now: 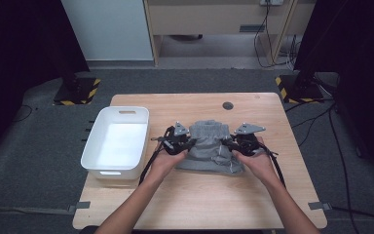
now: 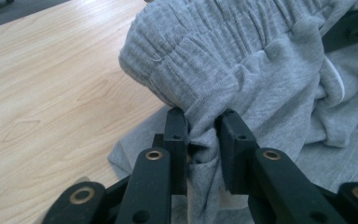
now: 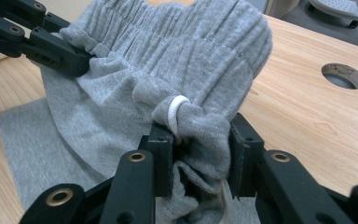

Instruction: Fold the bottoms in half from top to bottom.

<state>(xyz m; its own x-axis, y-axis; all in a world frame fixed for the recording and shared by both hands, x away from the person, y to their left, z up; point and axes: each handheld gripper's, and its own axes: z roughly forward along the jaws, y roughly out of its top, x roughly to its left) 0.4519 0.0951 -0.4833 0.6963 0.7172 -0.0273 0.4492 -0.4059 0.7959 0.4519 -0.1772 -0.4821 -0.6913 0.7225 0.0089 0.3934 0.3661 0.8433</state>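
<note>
A grey knit garment [image 1: 207, 146] with a gathered elastic waistband lies bunched in the middle of the wooden table [image 1: 199, 200]. My left gripper [image 1: 190, 143] holds its left side. In the left gripper view the jaws [image 2: 204, 128] pinch a fold of the grey cloth [image 2: 242, 56] just below the waistband. My right gripper [image 1: 227, 143] holds the right side. Its jaws [image 3: 200, 135] are closed on a thick wad of the cloth [image 3: 182, 51] with a white drawstring loop [image 3: 177, 109] in it. The waistband is lifted between the two grippers, and the lower part rests flat on the table.
A white plastic bin [image 1: 90, 141] stands at the table's left edge with nothing in it. A round cable hole [image 1: 228, 105] sits in the tabletop behind the garment. Bare wood lies in front of the hands. Black stands with hazard-striped feet flank the table's far corners.
</note>
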